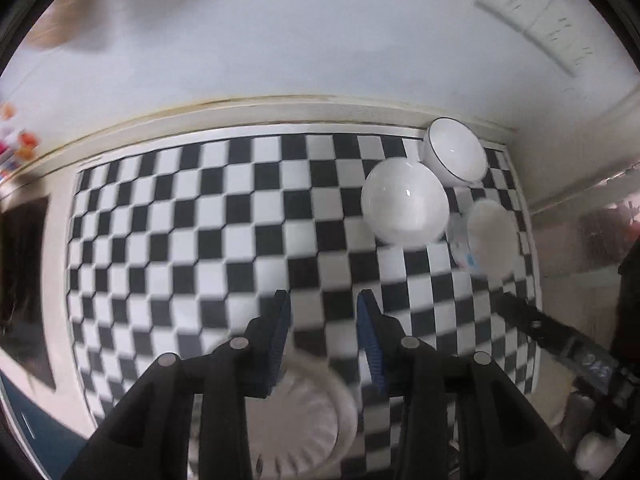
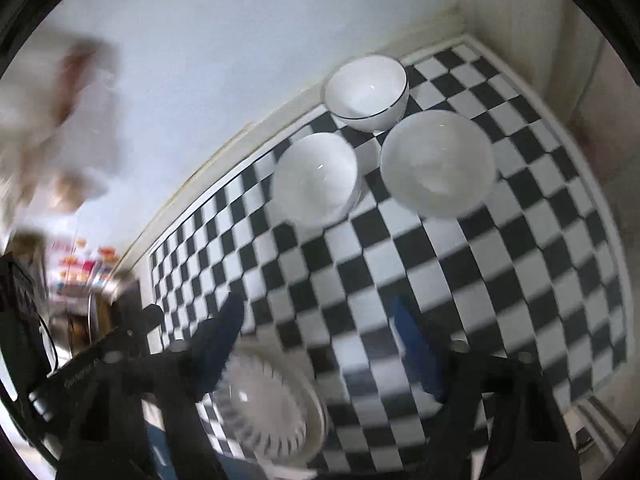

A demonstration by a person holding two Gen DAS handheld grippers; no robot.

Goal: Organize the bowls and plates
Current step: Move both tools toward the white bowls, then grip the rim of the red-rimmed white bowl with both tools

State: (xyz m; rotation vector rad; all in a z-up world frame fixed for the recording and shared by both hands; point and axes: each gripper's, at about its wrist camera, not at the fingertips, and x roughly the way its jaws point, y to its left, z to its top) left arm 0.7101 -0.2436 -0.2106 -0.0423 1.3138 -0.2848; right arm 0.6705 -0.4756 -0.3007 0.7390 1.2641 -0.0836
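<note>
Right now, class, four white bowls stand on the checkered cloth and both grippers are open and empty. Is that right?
Not quite: there are three bowls, not four. The right wrist view shows the dark-rimmed bowl, a second bowl and a third bowl on the checkered cloth. The left gripper and right gripper are indeed open and empty.

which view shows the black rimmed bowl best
The right wrist view: the black-rimmed bowl sits unblocked, its whole rim and inside visible. In the left wrist view the same bowl is smaller, far right, with a plain bowl overlapping its lower left side.
</note>
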